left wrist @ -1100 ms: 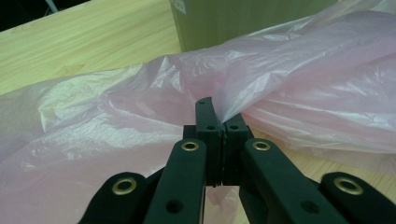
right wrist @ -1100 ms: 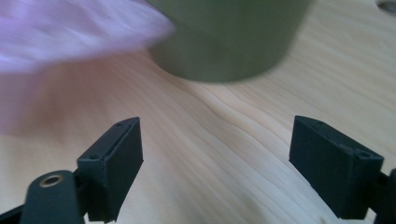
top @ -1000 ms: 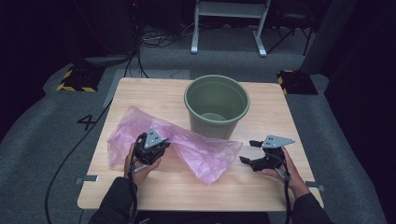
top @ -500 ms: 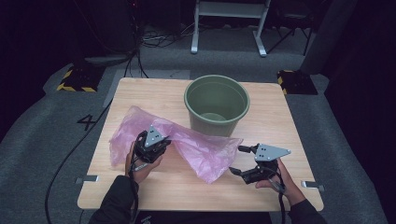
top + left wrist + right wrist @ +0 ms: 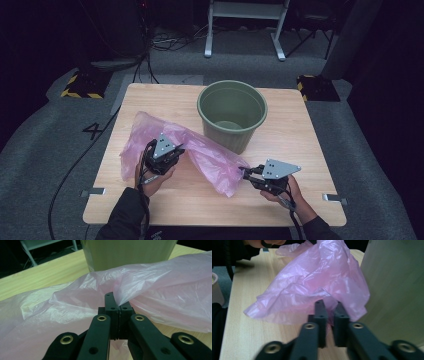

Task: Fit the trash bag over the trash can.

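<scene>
Looking down from the high view, we see a pink plastic bag spread on the desk just in front of a green bin, touching its near side. Our left gripper sits on the bag, to the near left of the bin; our right gripper meets the bag's end nearest us, to the near right of the bin.

The left gripper view shows what the high view cannot: the jaws are pressed together with a fold of the bag pinched between them. In the right gripper view the jaws stand slightly apart, with the bag's edge at their tips; whether any film lies between them we cannot tell, as the tips are blurred. The bin is cut off there, showing just its wall.
</scene>
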Motion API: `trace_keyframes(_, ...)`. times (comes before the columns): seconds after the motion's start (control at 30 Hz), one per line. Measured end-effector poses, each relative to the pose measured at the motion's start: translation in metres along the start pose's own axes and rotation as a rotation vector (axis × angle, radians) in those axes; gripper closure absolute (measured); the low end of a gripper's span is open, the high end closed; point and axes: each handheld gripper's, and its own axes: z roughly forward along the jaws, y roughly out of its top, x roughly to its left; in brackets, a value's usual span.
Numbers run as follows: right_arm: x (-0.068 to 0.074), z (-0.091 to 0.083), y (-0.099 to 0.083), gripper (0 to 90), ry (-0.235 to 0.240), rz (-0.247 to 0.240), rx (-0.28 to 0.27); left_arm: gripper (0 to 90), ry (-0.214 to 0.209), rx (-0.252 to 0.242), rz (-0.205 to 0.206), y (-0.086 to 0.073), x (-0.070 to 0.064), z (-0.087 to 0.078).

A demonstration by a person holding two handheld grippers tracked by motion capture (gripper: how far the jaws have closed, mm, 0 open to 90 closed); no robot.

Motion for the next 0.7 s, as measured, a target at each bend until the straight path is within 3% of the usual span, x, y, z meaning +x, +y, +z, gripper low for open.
trace_keyframes(0.43,-0.007,-0.017,0.022,90.0,-0.079,-0.057,-0.094,89.1,0.003,-0.029,0.000,0.003,0.004,-0.012)
trace_keyframes(0.7,-0.013,-0.023,0.047,90.0,-0.120,-0.103,-0.135,89.1,0.001,-0.089,0.004,0.009,0.003,-0.026)
